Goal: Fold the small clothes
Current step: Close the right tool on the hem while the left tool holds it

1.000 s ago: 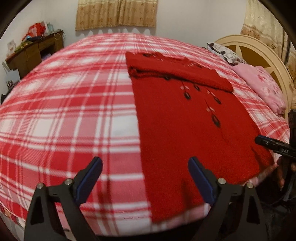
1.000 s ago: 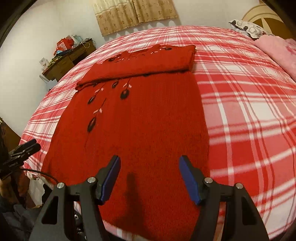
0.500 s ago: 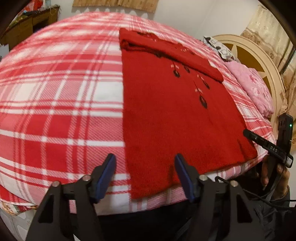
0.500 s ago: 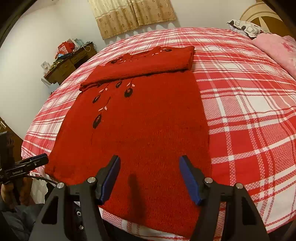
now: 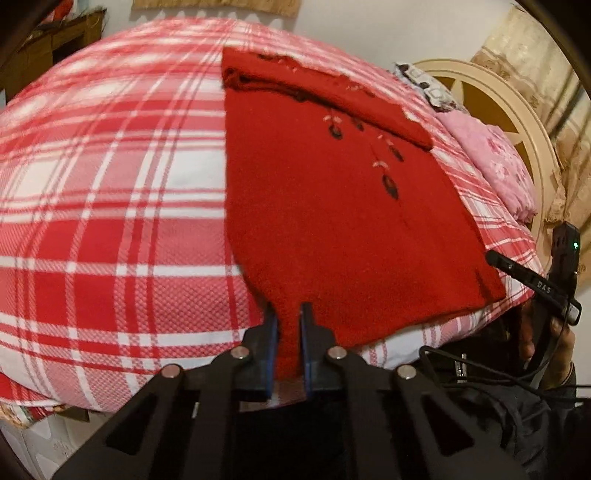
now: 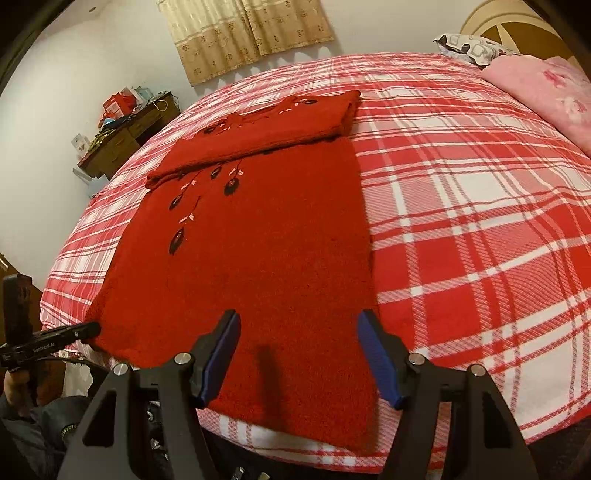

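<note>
A red knit sweater (image 5: 332,221) with dark embroidered leaves lies flat on the red-and-white plaid bed (image 5: 110,221), its sleeves folded across the far top. My left gripper (image 5: 288,314) is shut on the sweater's near left hem corner at the bed's edge. In the right wrist view the sweater (image 6: 258,240) fills the middle. My right gripper (image 6: 297,321) is open over the near right part of the hem, with the cloth below its blue fingers (image 6: 373,350). The left gripper's tip (image 6: 77,330) shows at the sweater's left corner.
A pink pillow (image 5: 495,162) and a cream round headboard (image 5: 517,103) lie on the right. A wooden desk with clutter (image 6: 122,129) stands by the far wall under a curtain (image 6: 251,33). The bed's near edge runs just under both grippers.
My left gripper has moved down to the hem corner and closed on it. My right gripper has stayed open and come a little nearer the hem.
</note>
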`<state>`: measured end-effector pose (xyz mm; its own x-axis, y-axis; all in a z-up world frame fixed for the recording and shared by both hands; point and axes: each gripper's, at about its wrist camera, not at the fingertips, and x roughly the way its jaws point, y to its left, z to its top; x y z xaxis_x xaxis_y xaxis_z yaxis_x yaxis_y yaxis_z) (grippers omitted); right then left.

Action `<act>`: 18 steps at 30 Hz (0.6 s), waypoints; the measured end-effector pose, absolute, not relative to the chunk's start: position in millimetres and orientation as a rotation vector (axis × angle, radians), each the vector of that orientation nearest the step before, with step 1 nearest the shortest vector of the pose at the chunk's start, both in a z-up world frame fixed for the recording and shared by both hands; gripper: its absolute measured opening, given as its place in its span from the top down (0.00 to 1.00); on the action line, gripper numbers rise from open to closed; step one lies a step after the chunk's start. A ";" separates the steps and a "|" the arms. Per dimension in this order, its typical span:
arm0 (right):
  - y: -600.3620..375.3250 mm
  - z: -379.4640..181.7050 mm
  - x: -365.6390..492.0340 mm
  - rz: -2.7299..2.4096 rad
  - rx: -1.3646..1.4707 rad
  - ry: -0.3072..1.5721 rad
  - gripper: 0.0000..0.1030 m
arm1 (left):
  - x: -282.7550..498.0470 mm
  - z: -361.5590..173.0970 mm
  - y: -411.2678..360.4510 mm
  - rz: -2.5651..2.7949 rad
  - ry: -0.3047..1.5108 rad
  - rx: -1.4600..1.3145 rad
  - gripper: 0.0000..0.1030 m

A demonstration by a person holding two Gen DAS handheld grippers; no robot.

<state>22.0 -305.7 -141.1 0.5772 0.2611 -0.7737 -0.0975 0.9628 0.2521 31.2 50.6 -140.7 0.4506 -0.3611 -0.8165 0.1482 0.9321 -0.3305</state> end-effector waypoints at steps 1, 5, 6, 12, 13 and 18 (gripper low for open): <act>-307.7 -140.4 19.9 0.204 0.184 0.936 0.35 | 30.0 -138.3 49.6 -0.322 1.046 -0.215 0.90; -321.1 -140.8 8.3 0.185 0.203 0.956 0.35 | 28.5 -135.3 47.4 -0.337 1.020 -0.204 0.90; -325.3 -141.2 4.5 0.178 0.212 0.960 0.35 | 31.1 -135.9 48.0 -0.339 1.021 -0.212 0.90; -333.8 -146.5 -6.9 0.190 0.243 0.990 0.35 | 34.6 -138.0 51.3 -0.340 1.025 -0.240 0.90; -333.4 -148.5 -6.6 0.194 0.248 0.997 0.35 | 34.4 -137.7 51.3 -0.341 1.024 -0.241 0.90; -324.3 -157.2 -6.1 0.260 0.259 1.035 0.86 | 33.1 -131.8 53.6 -0.348 0.984 -0.245 0.91</act>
